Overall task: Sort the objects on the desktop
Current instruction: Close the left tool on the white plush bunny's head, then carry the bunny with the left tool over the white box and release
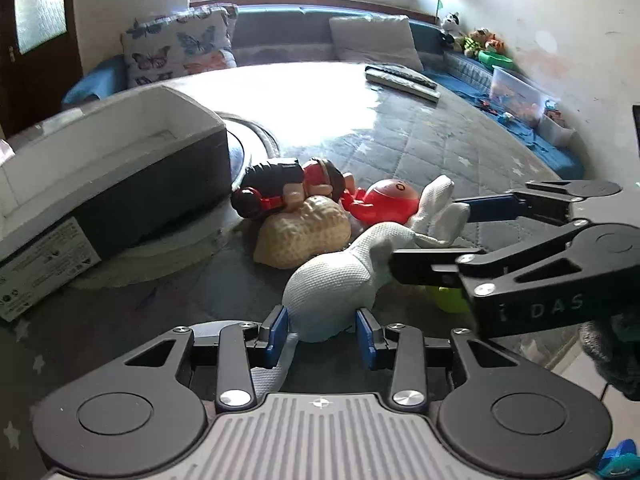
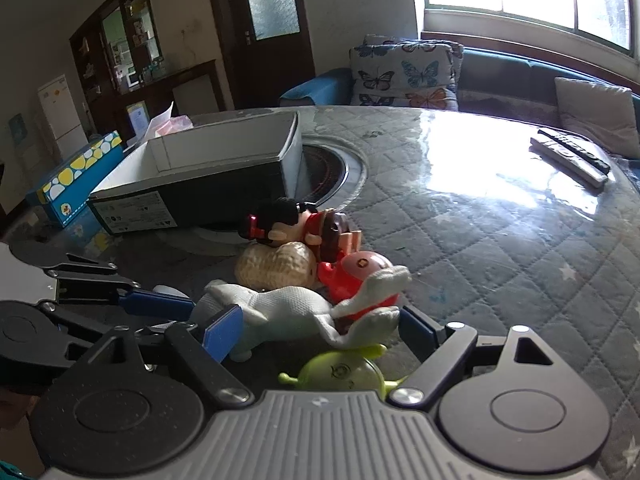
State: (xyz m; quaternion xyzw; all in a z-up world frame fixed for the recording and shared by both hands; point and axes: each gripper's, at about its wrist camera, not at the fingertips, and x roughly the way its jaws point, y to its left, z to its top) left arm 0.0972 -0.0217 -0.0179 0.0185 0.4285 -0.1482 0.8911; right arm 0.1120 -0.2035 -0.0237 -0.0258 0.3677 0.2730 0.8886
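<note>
We find the left gripper (image 1: 321, 330) closed on the rump of a white plush animal (image 1: 336, 284); both blue pads press its sides. The right gripper (image 2: 320, 330) straddles the plush's legs, jaws parted; we cannot tell whether its pads press. A green toy (image 2: 344, 372) lies beneath. Just beyond, a peanut-shaped toy (image 2: 276, 270), a red toy (image 2: 356, 276) and a doll (image 2: 296, 226) touch in one heap. The open box (image 2: 224, 160) stands left; bare quilted tabletop (image 2: 500, 248) extends right toward two remotes (image 2: 572, 156).

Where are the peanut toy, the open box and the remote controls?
peanut toy (image 1: 304, 236), left wrist view, its textured shell.
open box (image 2: 224, 148), right wrist view, its white inner wall.
remote controls (image 2: 572, 154), right wrist view, top face.
</note>
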